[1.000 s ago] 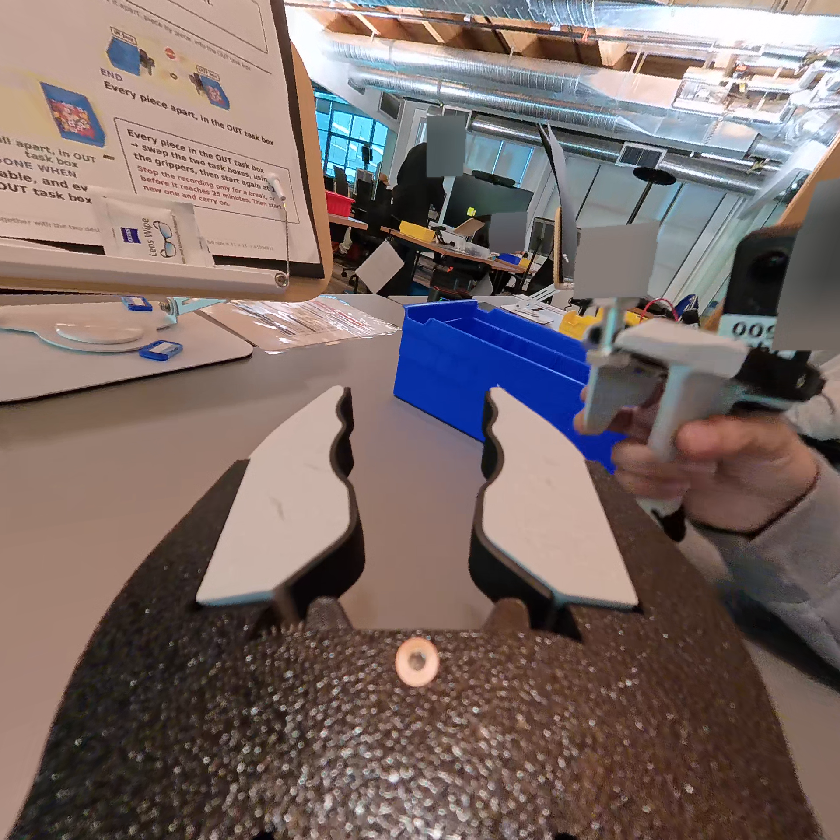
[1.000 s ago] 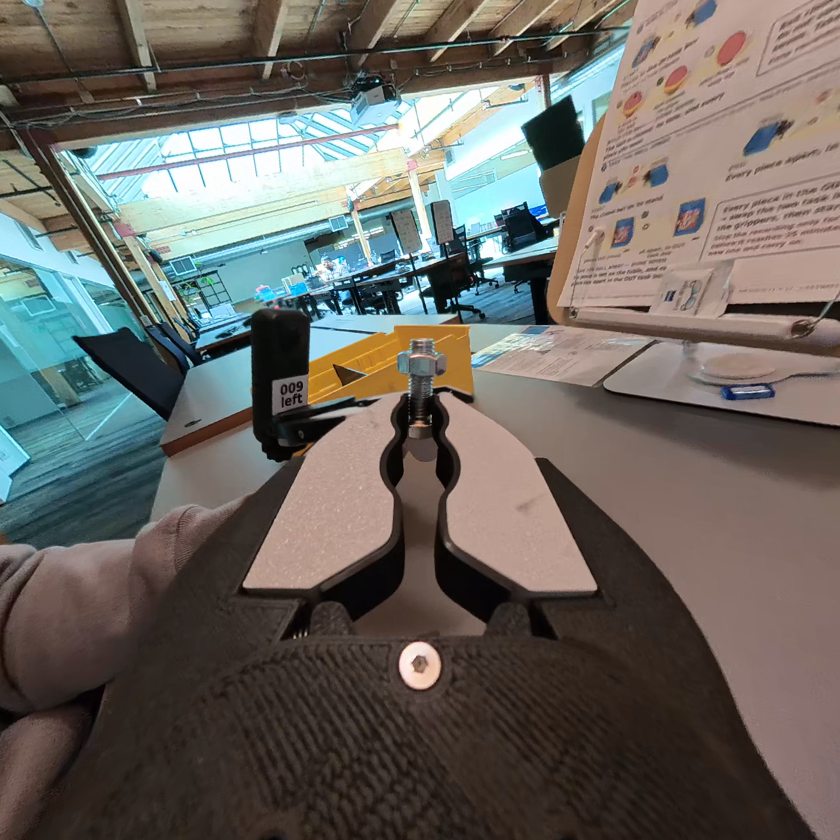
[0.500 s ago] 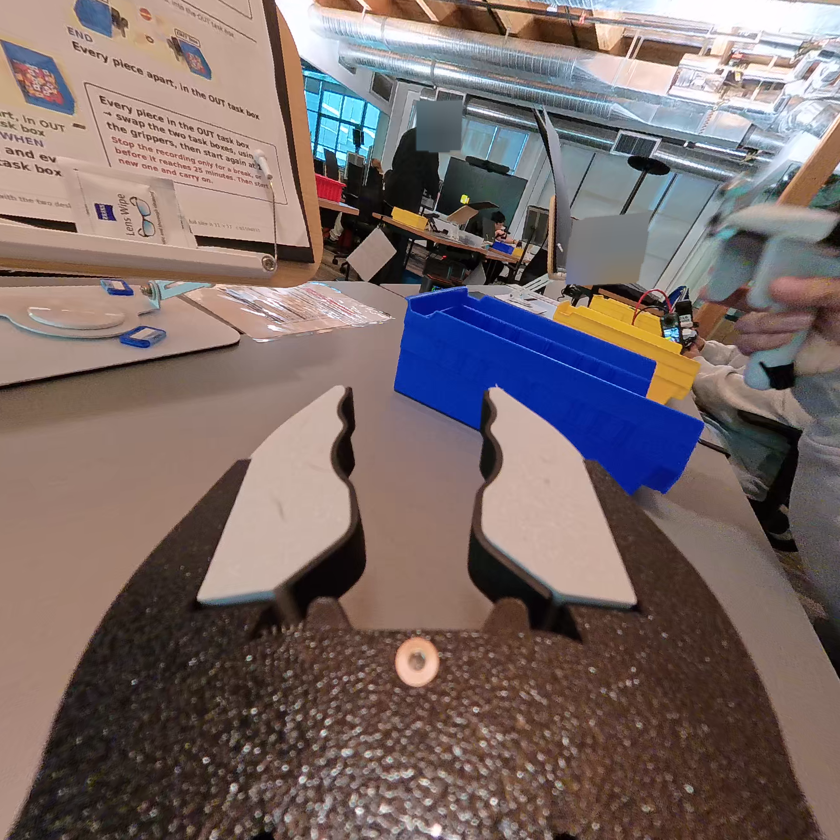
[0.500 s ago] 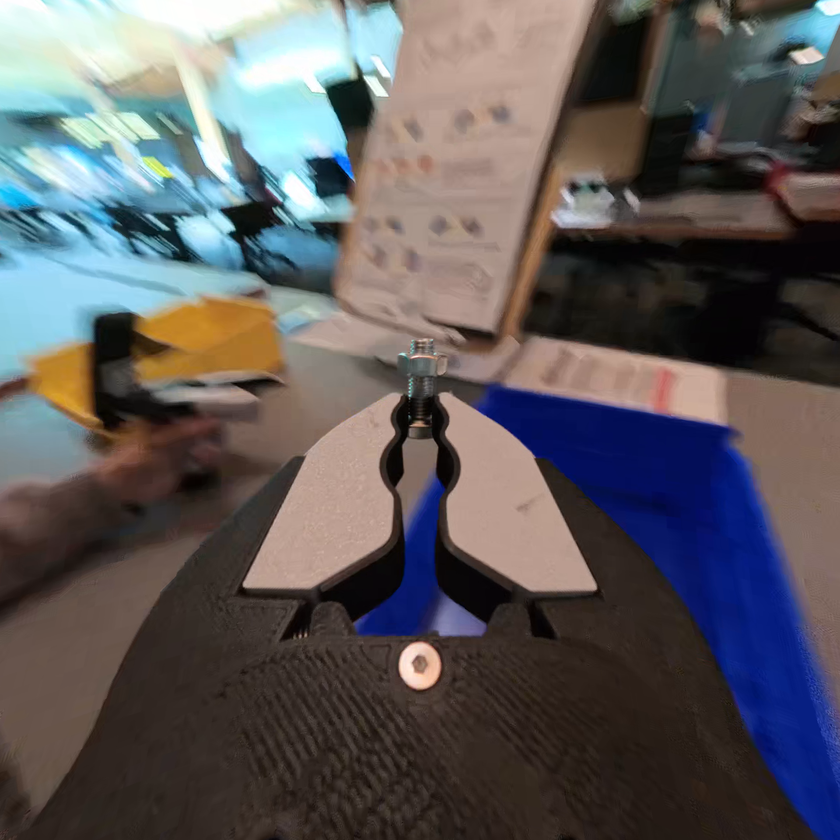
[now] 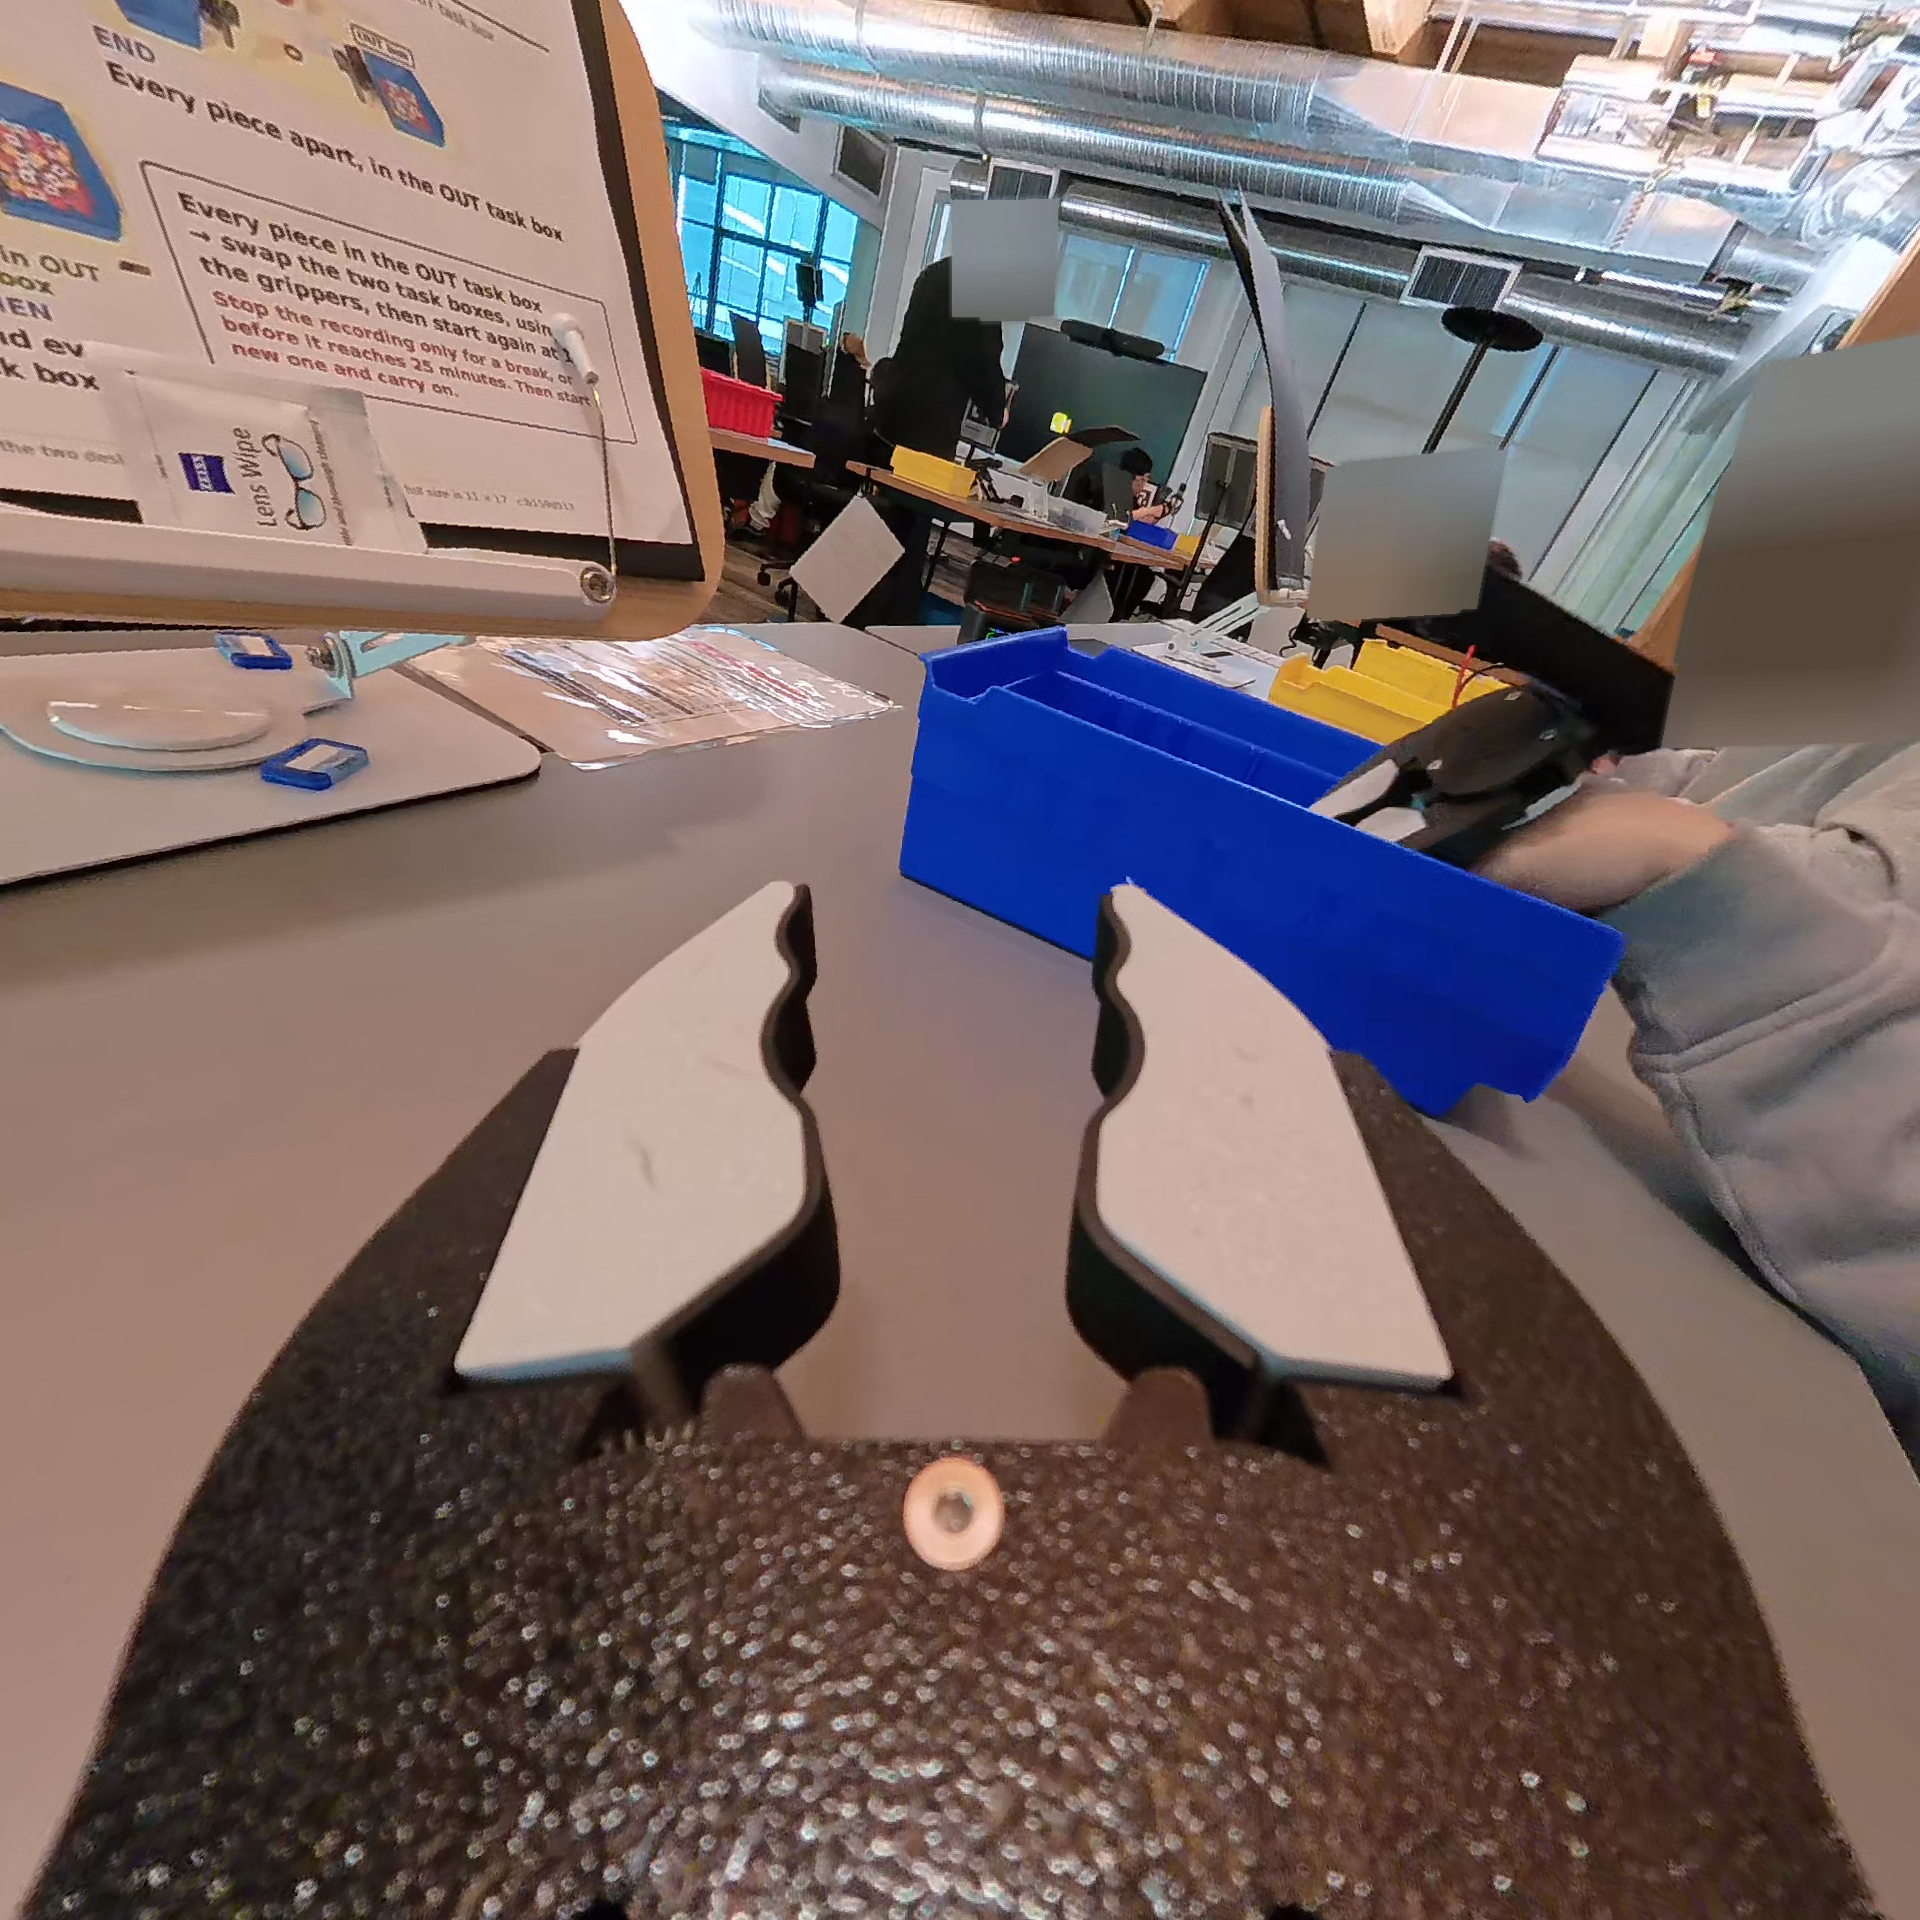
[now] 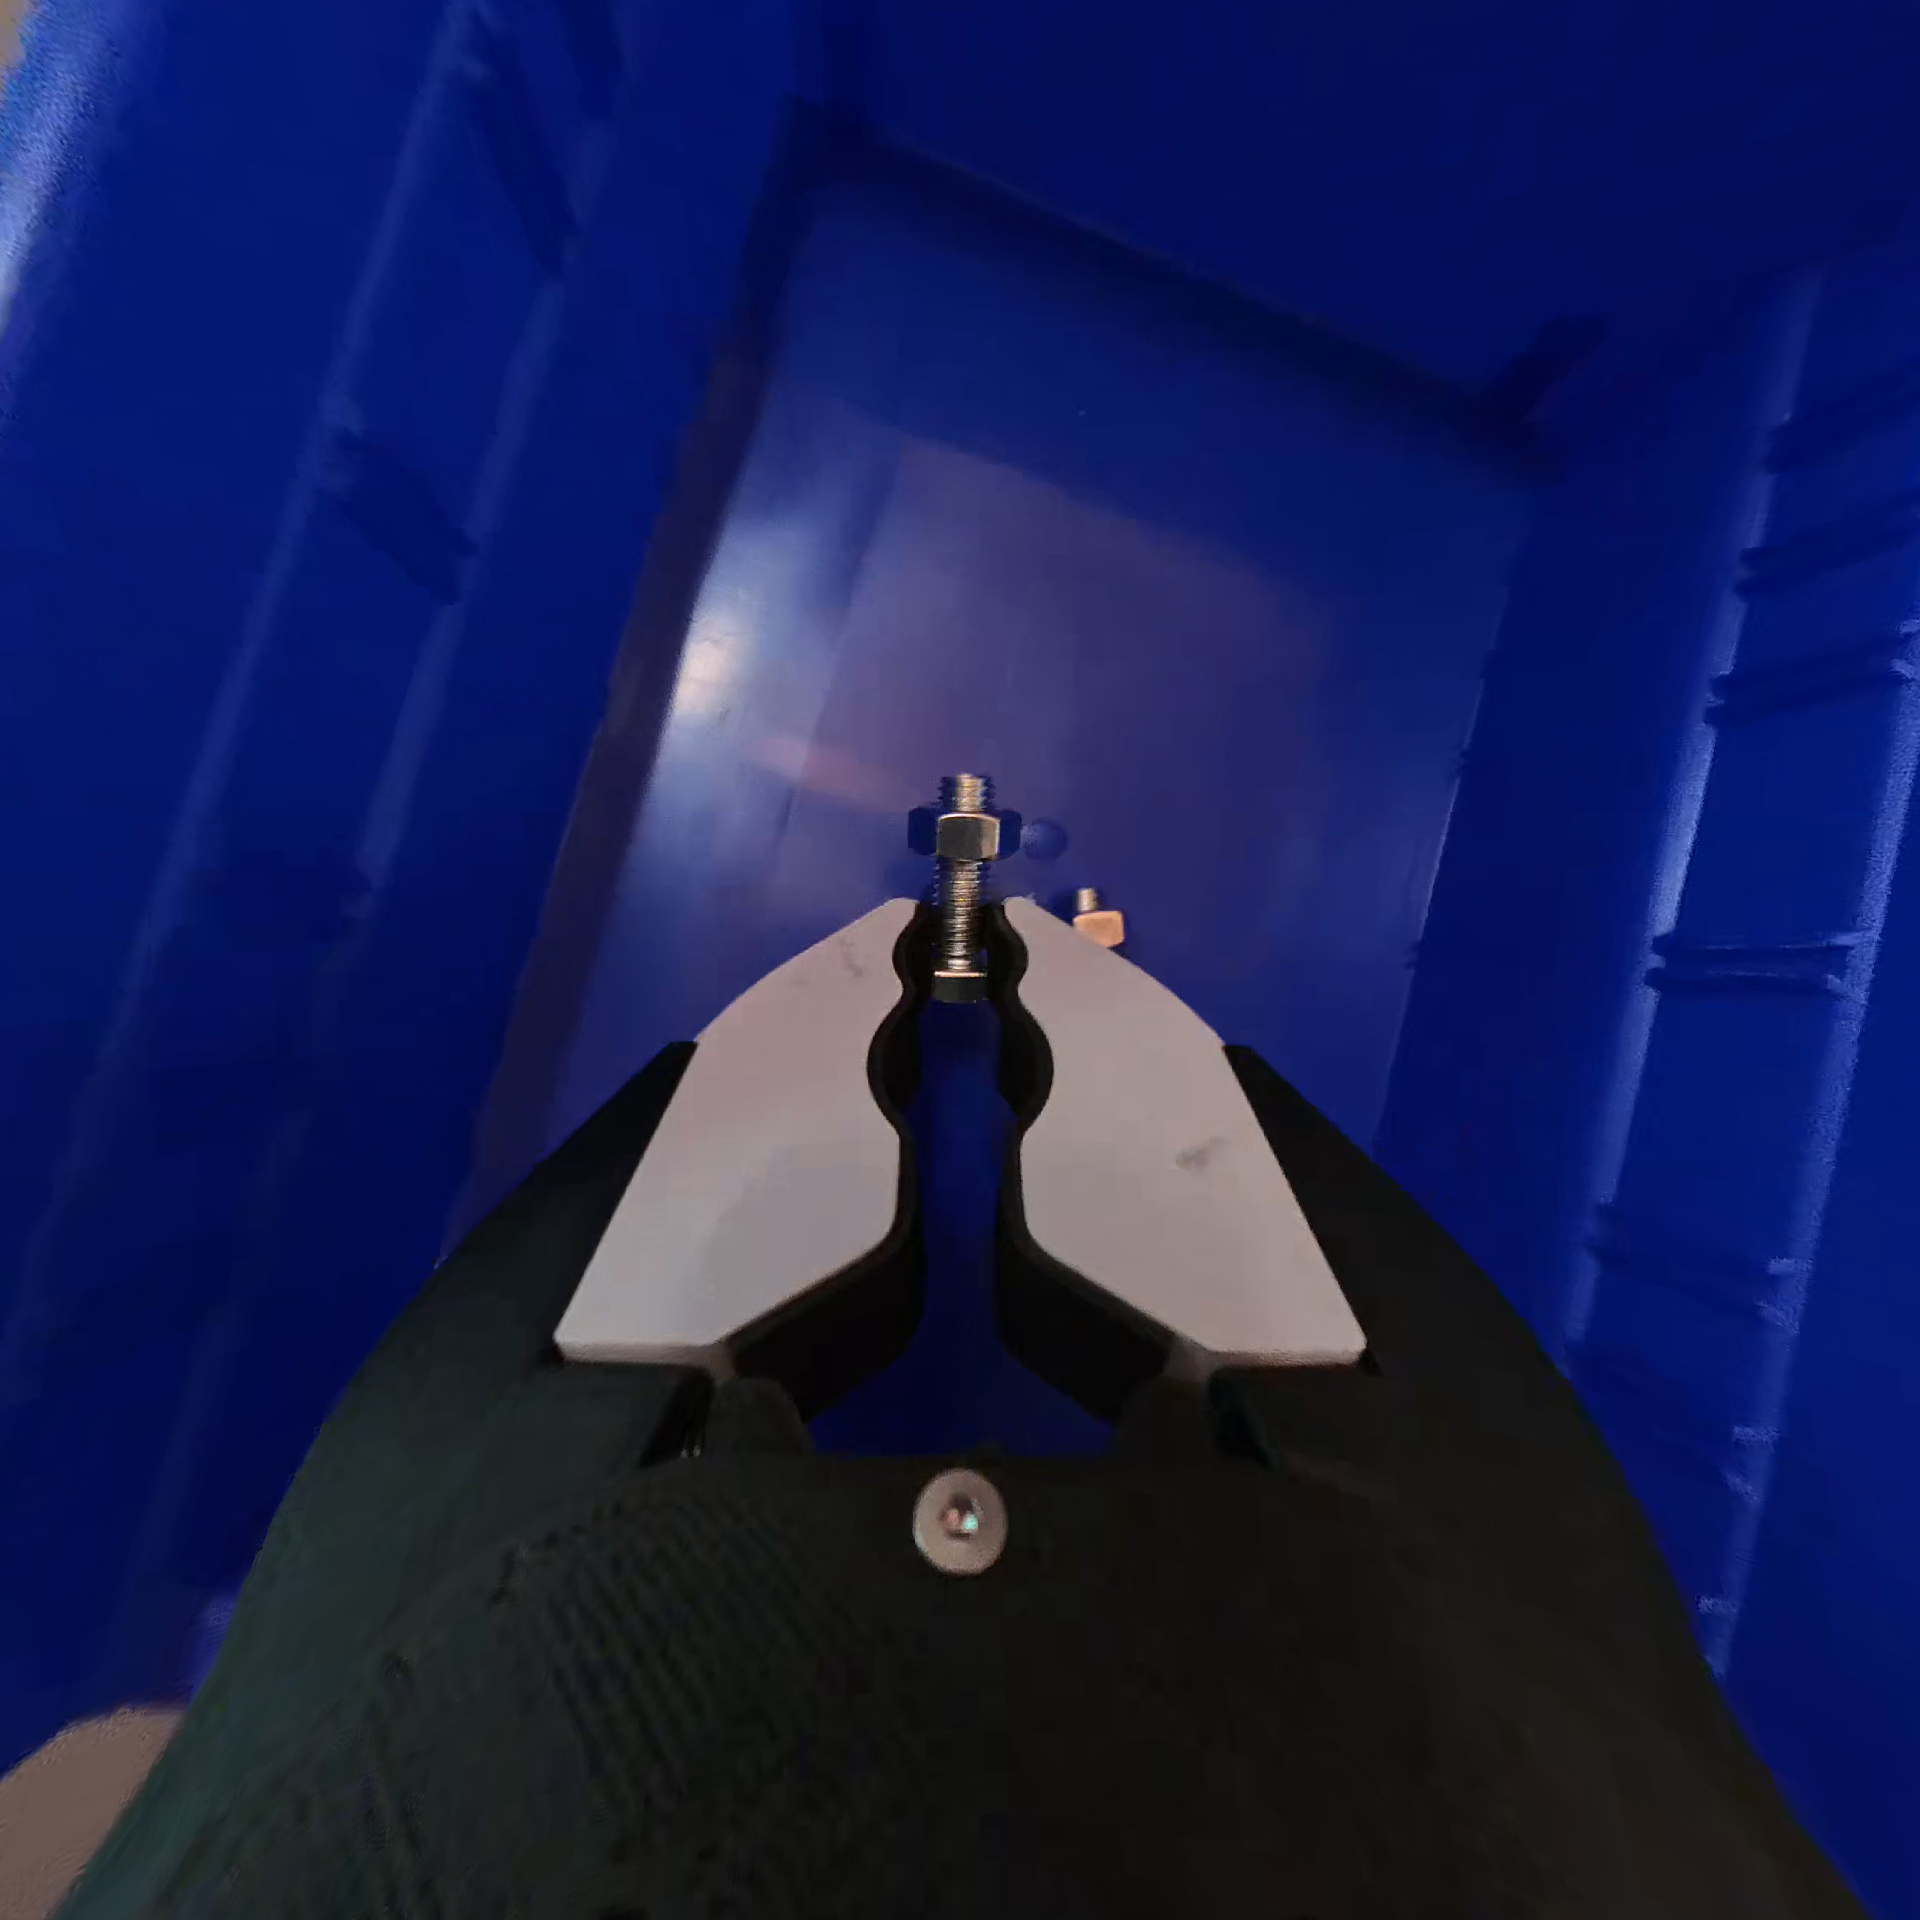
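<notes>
A silver bolt (image 6: pixel 961 914) with 1 hex nut (image 6: pixel 966 833) screwed near its far end is clamped in the right gripper (image 6: pixel 961 925). Both fingertips (image 6: pixel 1049 935) press on the threaded shaft, and the bolt head sits just behind them, between the 2 fingers. The bolt points forward, away from the gripper, into a blue bin (image 6: pixel 416 520), and the blue walls surround the gripper on both sides and ahead. On the bin floor, just right of the fingertips, lies 1 more small bolt (image 6: pixel 1096 920), apart from the held one.

In the left wrist view the right gripper (image 5: pixel 1382 805) reaches over the near wall of the same blue bin (image 5: pixel 1195 883), held by a hand (image 5: pixel 1600 852) in a grey sleeve (image 5: pixel 1787 1039).

The left gripper (image 5: pixel 951 904) stands with its 2 fingers (image 5: pixel 686 1122) wide apart and only the grey table (image 5: pixel 312 1039) between them. The bin is ahead and to its right, close to the right fingertip. Ahead on its left stands a board with an instruction sheet (image 5: pixel 343 260), and a yellow bin (image 5: pixel 1361 686) is behind the blue one.
</notes>
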The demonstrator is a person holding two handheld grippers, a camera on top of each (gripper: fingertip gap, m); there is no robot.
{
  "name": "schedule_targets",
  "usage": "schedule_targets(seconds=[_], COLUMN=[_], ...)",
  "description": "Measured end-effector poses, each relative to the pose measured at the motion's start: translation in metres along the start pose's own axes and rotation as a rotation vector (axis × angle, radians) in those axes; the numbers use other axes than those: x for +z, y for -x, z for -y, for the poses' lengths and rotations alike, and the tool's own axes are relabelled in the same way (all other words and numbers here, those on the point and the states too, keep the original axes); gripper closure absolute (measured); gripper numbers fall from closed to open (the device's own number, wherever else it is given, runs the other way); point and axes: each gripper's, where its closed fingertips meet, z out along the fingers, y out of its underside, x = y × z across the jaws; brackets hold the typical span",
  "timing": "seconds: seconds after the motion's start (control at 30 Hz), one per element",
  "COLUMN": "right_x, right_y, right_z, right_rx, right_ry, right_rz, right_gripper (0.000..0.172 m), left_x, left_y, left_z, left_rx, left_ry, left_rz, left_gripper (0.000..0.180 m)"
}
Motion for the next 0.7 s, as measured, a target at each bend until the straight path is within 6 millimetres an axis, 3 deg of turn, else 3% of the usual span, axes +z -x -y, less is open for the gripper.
schedule_targets(seconds=[0.03,0.13,0.23,0.33,0.4,0.5,0.57,0.63,0.7], right_x=[0.003,0.001,-0.018,-0.059,-0.091,-0.133,-0.154,-0.164,-0.157], right_y=[-0.005,-0.023,-0.024,-0.028,-0.016,0.039,0.092,0.144,0.185], right_z=[0.002,0.008,0.021,0.046,0.070,0.108,0.127,0.137,0.143], right_rx=[0.001,-0.022,-0.016,0.000,-0.009,-0.076,-0.154,-0.241,-0.293], right_ry=[-0.006,-0.042,-0.148,-0.323,-0.481,-0.722,-0.847,-0.913,-0.934], right_rz=[-0.037,-0.165,-0.171,-0.232,-0.216,-0.034,0.150,0.319,0.417], right_gripper=[0.155,0.139,0.131,0.120,0.111,0.104,0.102,0.101,0.101], left_x=[0.000,-0.002,-0.011,-0.036,-0.060,-0.107,-0.142,-0.174,-0.195], left_y=[0.000,-0.002,-0.014,-0.037,-0.039,-0.016,0.022,0.068,0.110], left_z=[0.001,0.005,0.016,0.040,0.057,0.085,0.102,0.116,0.123], left_rx=[0.004,0.028,0.033,0.060,0.109,0.189,0.245,0.286,0.333], left_ry=[-0.001,-0.008,-0.019,-0.025,0.014,0.085,0.123,0.180,0.286], left_rz=[0.001,0.008,-0.005,-0.026,0.019,0.149,0.286,0.407,0.437], left_gripper=[0.130,0.130,0.130,0.130,0.130,0.130,0.130,0.132,0.134])
